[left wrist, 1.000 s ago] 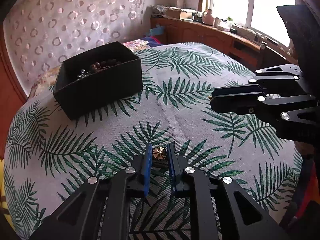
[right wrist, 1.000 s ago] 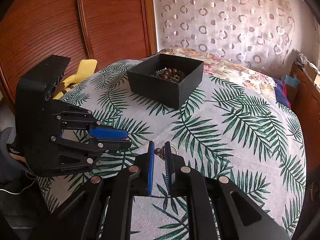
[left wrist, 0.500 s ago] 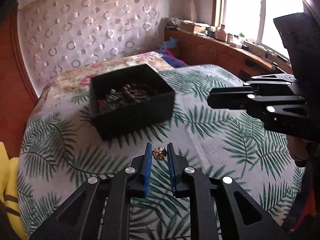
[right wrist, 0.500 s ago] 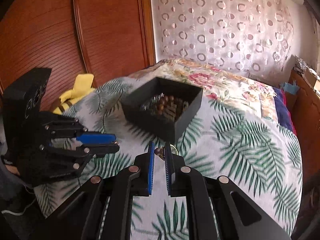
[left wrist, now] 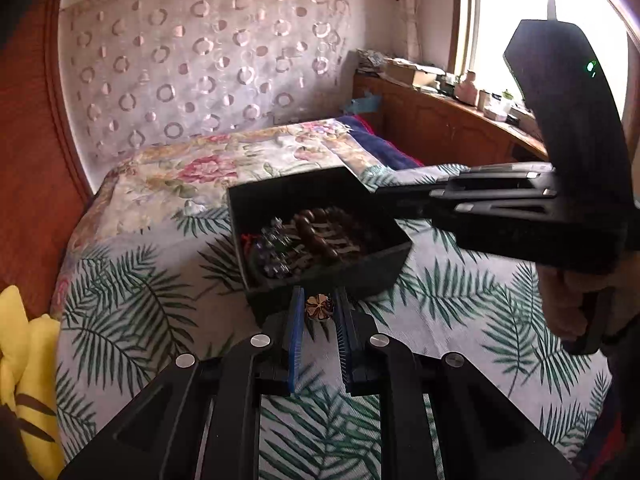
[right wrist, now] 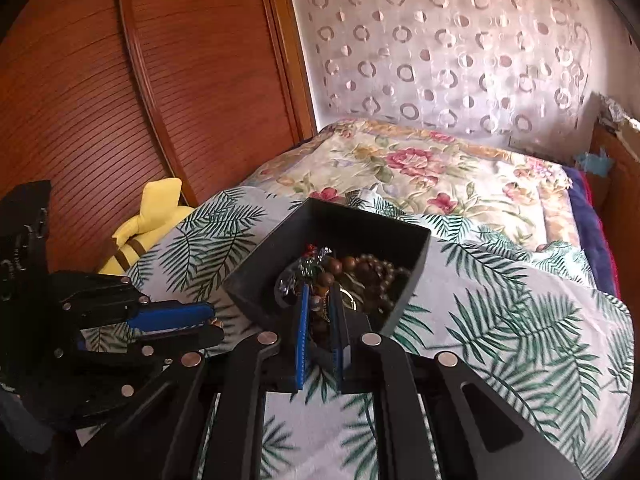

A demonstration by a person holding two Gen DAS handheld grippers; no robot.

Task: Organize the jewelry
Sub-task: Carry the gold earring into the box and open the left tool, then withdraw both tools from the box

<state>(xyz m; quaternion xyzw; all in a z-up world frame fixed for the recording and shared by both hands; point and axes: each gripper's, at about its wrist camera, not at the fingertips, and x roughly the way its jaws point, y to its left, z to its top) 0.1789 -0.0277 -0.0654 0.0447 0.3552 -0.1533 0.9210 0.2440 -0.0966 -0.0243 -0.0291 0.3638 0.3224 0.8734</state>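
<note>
Both grippers [left wrist: 319, 312] [right wrist: 320, 304] have closed on the box's [left wrist: 384, 270] near rim.

A bed [right wrist: 500, 344] carries everything, its near part covered by a white spread printed with green palm fronds [left wrist: 132, 312] that fills the lower half of both views. Beyond it, toward the upper middle of the frames, lies a floral quilt with red roses [right wrist: 420, 176], and a dark blue blanket [left wrist: 376, 148] runs along its right edge. A black open-top box [right wrist: 276, 264] sits on the palm spread near the centre, holding brown wooden beads [right wrist: 368, 272] and other small jewelry. A yellow plush toy [left wrist: 24, 364] rests at the bed's left edge.
</note>
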